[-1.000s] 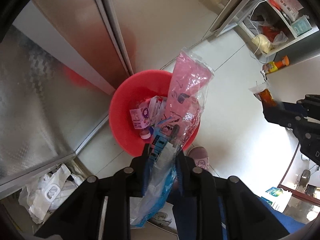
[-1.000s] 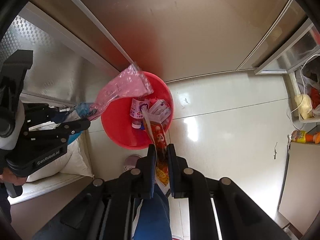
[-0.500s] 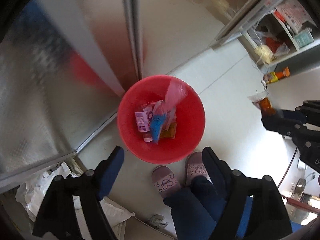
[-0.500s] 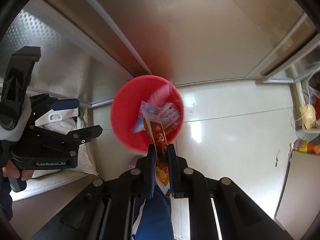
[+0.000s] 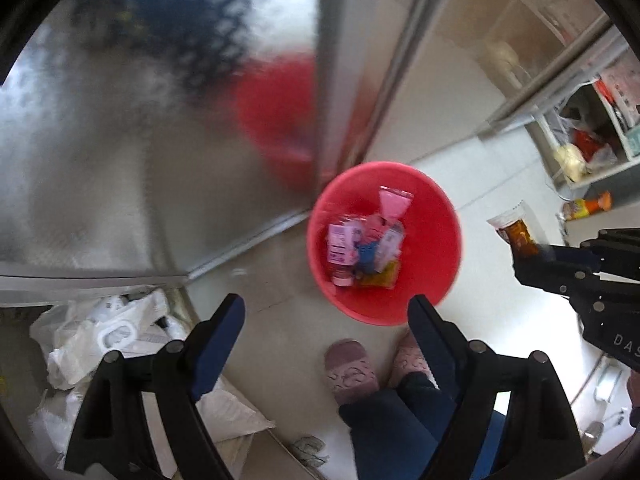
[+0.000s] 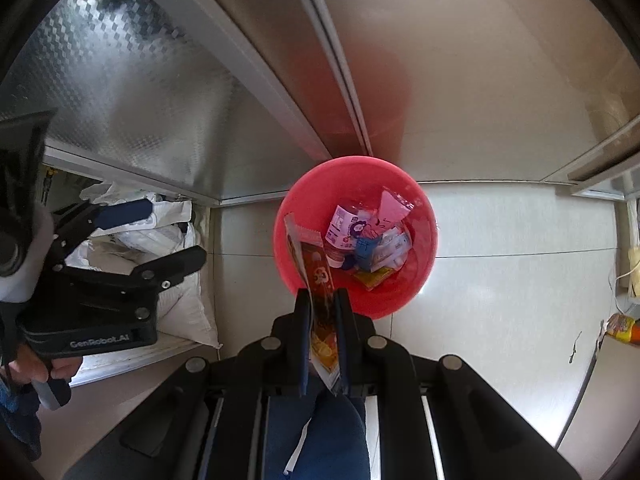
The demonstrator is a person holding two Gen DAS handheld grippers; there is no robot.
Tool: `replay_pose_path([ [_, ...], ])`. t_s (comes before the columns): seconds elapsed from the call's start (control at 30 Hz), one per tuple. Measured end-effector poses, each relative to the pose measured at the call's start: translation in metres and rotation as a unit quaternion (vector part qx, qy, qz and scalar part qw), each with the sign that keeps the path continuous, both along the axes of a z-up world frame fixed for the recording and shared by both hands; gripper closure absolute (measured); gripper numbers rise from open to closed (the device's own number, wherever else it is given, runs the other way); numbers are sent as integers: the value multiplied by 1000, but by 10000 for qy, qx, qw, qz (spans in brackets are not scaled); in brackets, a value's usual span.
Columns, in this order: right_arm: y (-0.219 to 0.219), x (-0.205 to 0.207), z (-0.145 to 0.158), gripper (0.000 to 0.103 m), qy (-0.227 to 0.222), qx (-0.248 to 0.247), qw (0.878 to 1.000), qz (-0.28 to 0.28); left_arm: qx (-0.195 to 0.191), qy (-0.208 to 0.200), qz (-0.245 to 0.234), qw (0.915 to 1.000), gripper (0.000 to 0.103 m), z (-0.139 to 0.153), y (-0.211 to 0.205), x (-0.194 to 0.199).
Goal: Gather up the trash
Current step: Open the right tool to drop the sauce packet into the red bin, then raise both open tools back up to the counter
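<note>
A red basin point(image 5: 436, 280) stands on the pale floor and holds several pieces of trash, among them a pink plastic bag point(image 5: 394, 204) and a small purple-and-white carton point(image 5: 340, 240). The basin also shows in the right wrist view point(image 6: 424, 264). My left gripper point(image 5: 326, 310) is open and empty, high above the basin's near left side. My right gripper point(image 6: 323, 298) is shut on a red-orange snack wrapper point(image 6: 318, 276) above the basin's near rim; it also shows at the right of the left wrist view point(image 5: 516, 232).
Shiny metal cabinet doors point(image 6: 140, 92) rise behind the basin. White plastic bags point(image 5: 104, 328) lie at the lower left. A shelf with packets point(image 5: 592, 148) and an orange bottle point(image 5: 586, 206) stand at the right. The person's slippered feet point(image 5: 352, 370) are just below the basin.
My left gripper opened and dropped the pink plastic bag into the basin, then swung left and up. My right gripper kept hold of the wrapper and stayed above the basin.
</note>
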State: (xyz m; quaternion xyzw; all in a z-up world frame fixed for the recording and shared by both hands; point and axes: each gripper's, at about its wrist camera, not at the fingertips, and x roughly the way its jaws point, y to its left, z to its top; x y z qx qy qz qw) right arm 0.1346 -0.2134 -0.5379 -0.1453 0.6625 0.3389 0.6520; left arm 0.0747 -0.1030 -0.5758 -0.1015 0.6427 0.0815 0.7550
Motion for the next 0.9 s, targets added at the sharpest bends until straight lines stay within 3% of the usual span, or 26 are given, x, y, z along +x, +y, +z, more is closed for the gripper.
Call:
replay_pose_path([
  [0.17, 1, 3, 2, 92, -36, -30, 10000, -6, 158, -43, 35, 9999, 20, 5, 6, -1],
  [0.27, 3, 0, 5, 86, -108, -85, 9999, -15, 166, -59, 54, 9998, 20, 7, 10, -4],
  [0.33, 3, 0, 6, 66, -53, -89, 9999, -21, 190, -62, 54, 9998, 20, 10, 11, -5],
  [0.53, -1, -3, 32, 37, -339, -169, 9993, -51, 297, -128, 95, 9994, 20, 38, 10, -10],
  [0.67, -8, -7, 80, 24, -471, -23, 9988, -118, 178, -236, 315, 9991, 20, 88, 7, -15],
  [0.8, -18, -11, 148, 14, -754, 134, 9966, -319, 297, -489, 502, 9971, 20, 159, -2, -21],
  [0.9, -26, -16, 208, 11, -1306, 219, 9899, -507, 359, -751, 784, 9934, 20, 216, -7, -27],
])
